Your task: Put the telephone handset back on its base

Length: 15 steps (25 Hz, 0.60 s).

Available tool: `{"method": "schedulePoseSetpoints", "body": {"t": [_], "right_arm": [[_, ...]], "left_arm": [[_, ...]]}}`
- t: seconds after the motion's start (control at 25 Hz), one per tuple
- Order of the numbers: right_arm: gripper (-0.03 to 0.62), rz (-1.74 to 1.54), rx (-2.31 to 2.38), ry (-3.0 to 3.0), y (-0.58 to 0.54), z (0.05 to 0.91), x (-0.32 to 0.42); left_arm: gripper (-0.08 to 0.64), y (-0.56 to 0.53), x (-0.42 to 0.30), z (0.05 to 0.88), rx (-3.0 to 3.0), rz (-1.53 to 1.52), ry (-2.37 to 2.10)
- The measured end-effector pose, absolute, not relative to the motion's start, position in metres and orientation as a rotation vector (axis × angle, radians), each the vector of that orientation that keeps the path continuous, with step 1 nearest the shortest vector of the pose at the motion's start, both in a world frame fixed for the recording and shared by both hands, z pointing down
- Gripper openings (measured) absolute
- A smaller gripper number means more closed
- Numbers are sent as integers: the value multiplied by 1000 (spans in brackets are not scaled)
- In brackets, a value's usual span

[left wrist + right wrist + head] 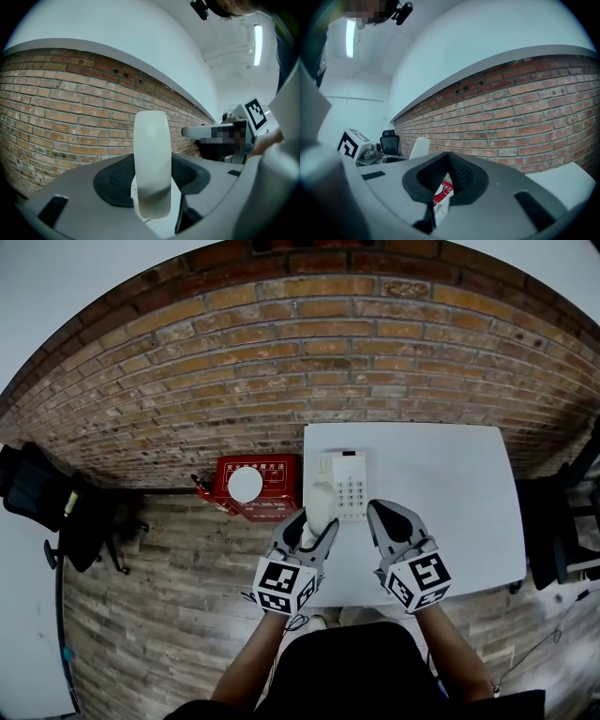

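A white telephone base [351,487] with a keypad stands near the left edge of the white table [450,493]. My left gripper [317,521] is shut on the cream handset [320,503], which hangs just left of the base, over the table's left edge. In the left gripper view the handset [151,159] stands upright between the dark pads [115,180]. My right gripper [377,509] hovers just right of the base, over the table, with nothing in it. In the right gripper view its jaws [449,157] meet at the tips.
A red box [255,486] with a white disc on top stands on the floor, left of the table, against the brick wall [309,362]. A black office chair [37,488] is at far left, and another chair [562,521] is at the right.
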State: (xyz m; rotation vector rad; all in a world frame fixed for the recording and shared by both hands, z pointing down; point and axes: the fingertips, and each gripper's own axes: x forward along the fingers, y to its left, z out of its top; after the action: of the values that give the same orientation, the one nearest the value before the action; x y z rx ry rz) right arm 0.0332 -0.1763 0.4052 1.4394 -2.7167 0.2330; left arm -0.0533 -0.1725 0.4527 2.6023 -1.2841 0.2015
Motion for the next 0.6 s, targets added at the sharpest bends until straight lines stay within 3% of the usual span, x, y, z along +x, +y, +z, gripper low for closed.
{"method": "schedulePoseSetpoints", "body": {"t": [0.6], "right_arm": [[9, 259, 1412, -2711, -198, 413, 42]], "left_arm": [[235, -221, -51, 485, 2507, 275, -1341]]}}
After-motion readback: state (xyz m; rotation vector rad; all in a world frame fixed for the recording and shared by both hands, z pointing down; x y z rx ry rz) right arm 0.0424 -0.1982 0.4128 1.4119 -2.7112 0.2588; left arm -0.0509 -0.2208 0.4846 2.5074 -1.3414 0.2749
